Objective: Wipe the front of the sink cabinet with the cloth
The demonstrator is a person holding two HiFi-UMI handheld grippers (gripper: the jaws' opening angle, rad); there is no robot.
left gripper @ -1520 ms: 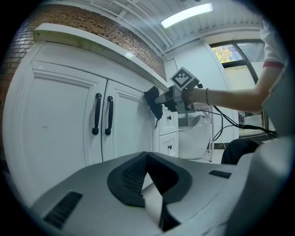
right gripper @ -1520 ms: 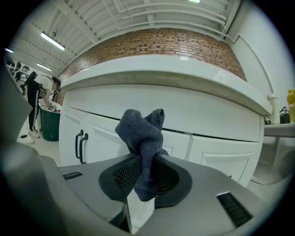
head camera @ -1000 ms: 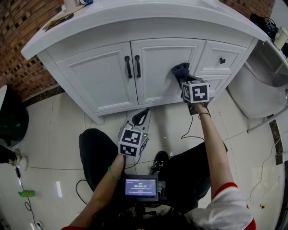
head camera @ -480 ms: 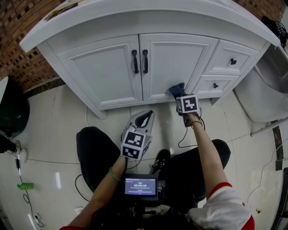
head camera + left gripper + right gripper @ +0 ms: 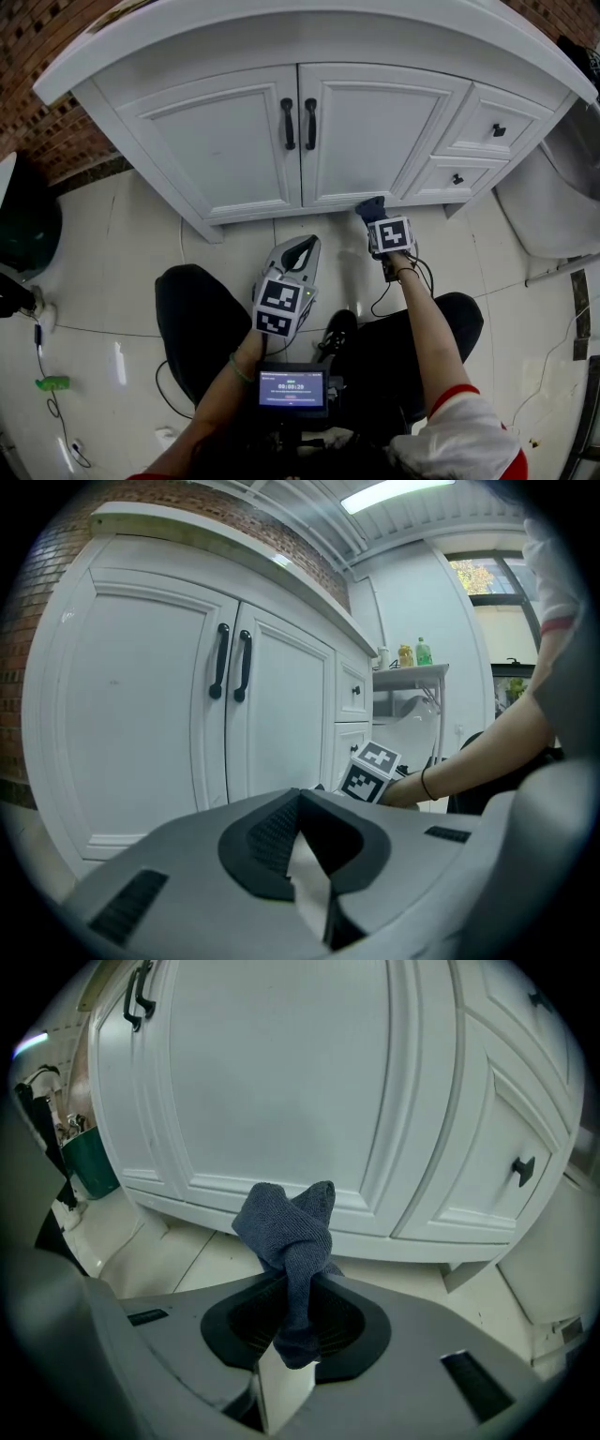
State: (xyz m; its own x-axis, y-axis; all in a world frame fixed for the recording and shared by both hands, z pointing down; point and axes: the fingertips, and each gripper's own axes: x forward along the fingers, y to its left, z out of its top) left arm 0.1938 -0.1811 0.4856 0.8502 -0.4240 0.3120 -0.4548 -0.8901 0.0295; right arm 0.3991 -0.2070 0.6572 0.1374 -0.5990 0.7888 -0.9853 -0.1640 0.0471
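White sink cabinet (image 5: 225,141), tiled floor (image 5: 122,272), right gripper (image 5: 375,214) clamping blue cloth (image 5: 286,1227) near cabinet base, left gripper (image 5: 302,246) closed, empty.

1. The left gripper (image 5: 298,249) and right gripper (image 5: 373,208) have pale grey shells, black ribbed pads (image 5: 270,838) and a cube (image 5: 279,306) of black-and-white square markers
2. White short sleeve (image 5: 473,422) with a red cuff
3. Green band (image 5: 236,364) on the left wrist, thin dark band (image 5: 405,272) on the right
4. Dark trousers (image 5: 192,323), black shoe (image 5: 336,330)
5. A black cable (image 5: 380,298) hangs below the right gripper
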